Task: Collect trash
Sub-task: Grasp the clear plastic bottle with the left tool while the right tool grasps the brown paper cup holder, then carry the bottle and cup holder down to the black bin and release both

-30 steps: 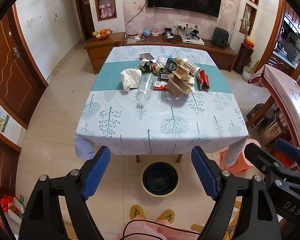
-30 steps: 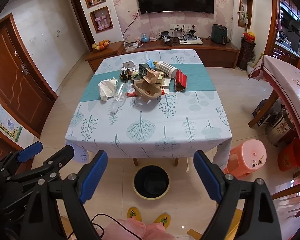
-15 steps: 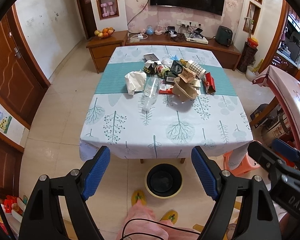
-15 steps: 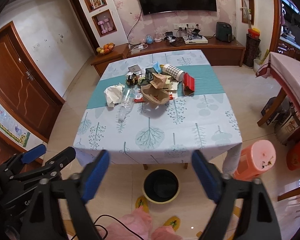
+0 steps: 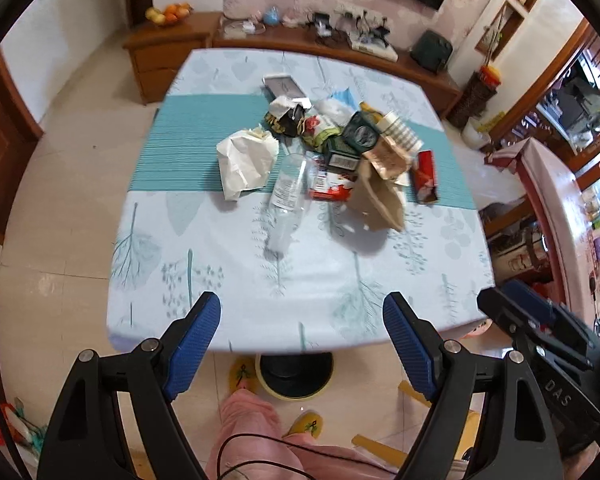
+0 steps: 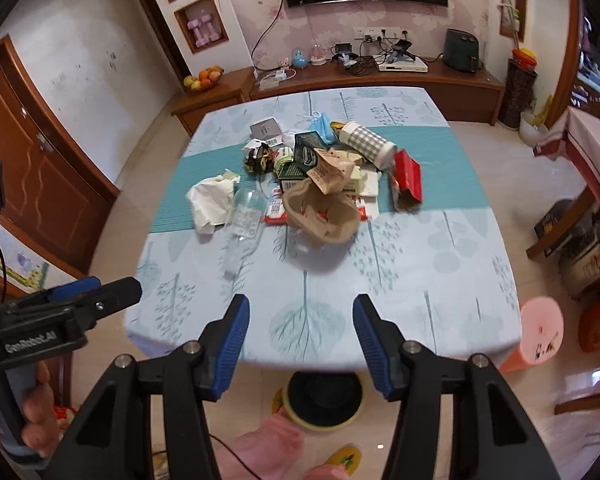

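A heap of trash lies mid-table: a crumpled white paper [image 5: 244, 160] [image 6: 212, 200], a clear plastic bottle [image 5: 288, 200] [image 6: 246, 226], a brown paper bag [image 5: 380, 200] [image 6: 324, 216], a red carton [image 5: 425, 176] [image 6: 407, 180] and several wrappers. A black bin with a yellow rim [image 5: 296, 372] [image 6: 324, 396] stands on the floor under the table's near edge. My left gripper [image 5: 300, 344] is open and empty above that edge. My right gripper [image 6: 300, 344] hangs over the near edge too; its jaws are closing with nothing between them.
The table [image 5: 220, 280] [image 6: 420, 280] wears a pale tree-print cloth. A pink stool [image 6: 536, 332] stands right of it. A low wooden cabinet [image 6: 380, 80] runs along the far wall. The person's pink trouser legs [image 5: 252, 420] and yellow slippers [image 6: 344, 456] show at the bottom.
Both grippers have moved forward and down toward the table, so the trash heap looks nearer. The right gripper's fingers have narrowed. The bin has slipped partly under the table's edge.
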